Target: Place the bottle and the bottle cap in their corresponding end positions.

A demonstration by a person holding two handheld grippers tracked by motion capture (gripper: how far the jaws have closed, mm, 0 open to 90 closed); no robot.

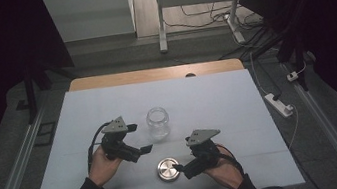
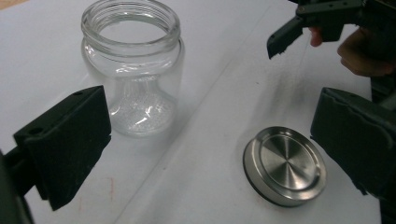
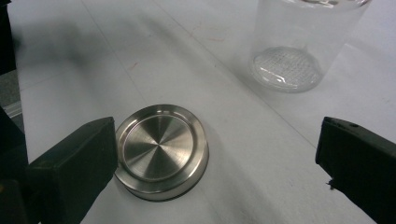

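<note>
An empty clear glass jar stands upright and lidless at the middle of the white table cover. Its round steel lid lies flat nearer the front edge. My left gripper is open just left of the jar, with nothing between its jaws. My right gripper is open at the lid's right edge. In the left gripper view the jar rises behind the left jaw and the lid lies beside the right jaw. In the right gripper view the lid sits against the left jaw, with the jar farther off.
The wooden table edge shows beyond the cover. A white power strip and cables lie on the floor to the right, and a metal rail runs along the left. A white desk frame stands behind the table.
</note>
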